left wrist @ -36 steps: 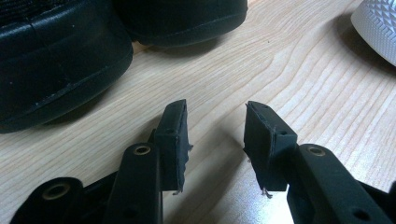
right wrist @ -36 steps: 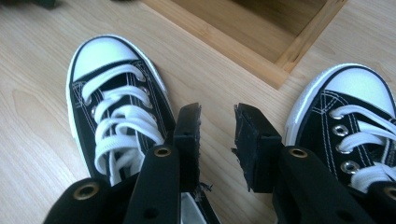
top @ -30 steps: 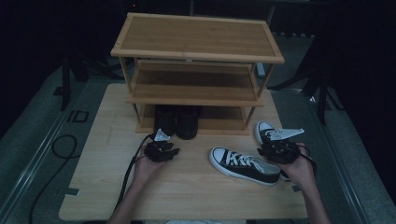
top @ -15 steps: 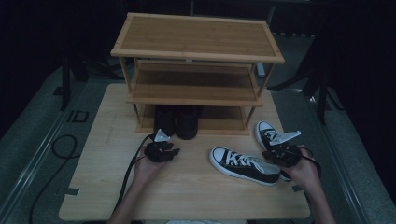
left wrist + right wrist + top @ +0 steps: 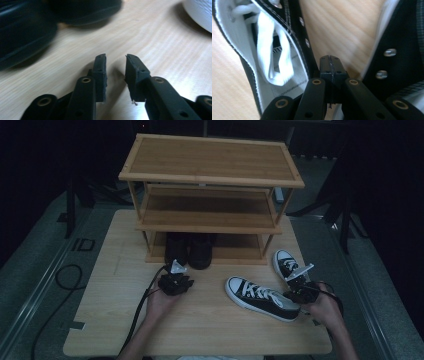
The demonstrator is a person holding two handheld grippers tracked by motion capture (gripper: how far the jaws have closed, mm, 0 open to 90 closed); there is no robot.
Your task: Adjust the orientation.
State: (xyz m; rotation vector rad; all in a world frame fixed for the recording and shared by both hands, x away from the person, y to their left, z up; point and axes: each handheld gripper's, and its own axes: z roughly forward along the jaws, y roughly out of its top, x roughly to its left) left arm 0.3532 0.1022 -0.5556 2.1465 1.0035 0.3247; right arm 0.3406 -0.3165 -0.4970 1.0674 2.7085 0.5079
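Sneakers are the likely objects here: one black-and-white canvas sneaker point(image 5: 261, 297) lies on its sole toward the desk's right front, its long axis running from toe at left-centre to heel toward the right front corner. A second sneaker point(image 5: 285, 262) sits just behind it near the right edge, toe toward the shoe rack point(image 5: 210, 195). The right hand-held gripper point(image 5: 299, 288) is at the first sneaker's heel end, plainly the nearer one; in the right gripper view its jaws are pressed together between the two shoes, with nothing visibly pinched. The left hand-held gripper point(image 5: 175, 282) rests on the desk point(image 5: 115, 320) near a pair of dark shoes point(image 5: 190, 251) on the rack's bottom shelf, jaws parted and empty.
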